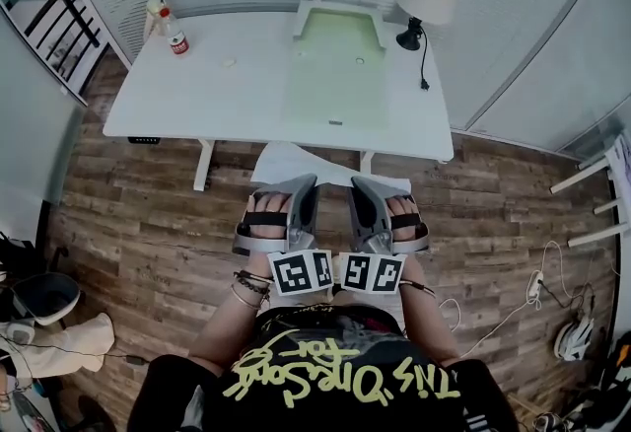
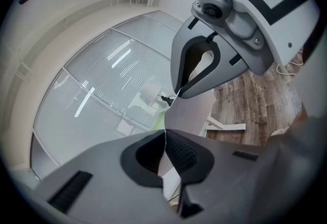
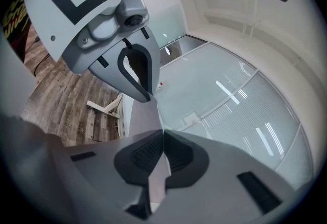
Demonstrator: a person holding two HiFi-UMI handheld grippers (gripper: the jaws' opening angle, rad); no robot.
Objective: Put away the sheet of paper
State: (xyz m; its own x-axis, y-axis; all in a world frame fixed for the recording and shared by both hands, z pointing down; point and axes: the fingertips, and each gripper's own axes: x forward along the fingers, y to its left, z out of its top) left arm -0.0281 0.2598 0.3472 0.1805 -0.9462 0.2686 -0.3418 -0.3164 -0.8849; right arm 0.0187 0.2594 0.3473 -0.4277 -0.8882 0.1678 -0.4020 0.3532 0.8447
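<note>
1. Above the brown wood-plank floor (image 1: 148, 223), just short of the near edge of the white rectangular table (image 1: 217, 95), a white sheet of paper (image 1: 296, 164) is held in the air by both claws.
2. The left claw (image 1: 305, 185) is pressed together on the sheet's near edge. In the left gripper view (image 2: 164, 133) the paper (image 2: 190, 115) passes edge-on between the dark ribbed pads (image 2: 179, 154) and runs across to the other claw.
3. The right claw (image 1: 356, 185) is clamped on the same edge, just beside the left one. In the right gripper view (image 3: 162, 136) the sheet (image 3: 142, 115) is nipped between its closed pads (image 3: 148, 154).
4. From the two claws the sheet extends forward toward the table and lies over the table's legs in the head view.
5. On the table stand a pale green flat tray (image 1: 335, 36) at the far middle, a white-shaded lamp with a black base (image 1: 424, 1) at the far right, and a small red-banded bottle (image 1: 175, 37) at the far left. All three are well apart from the sheet.
</note>
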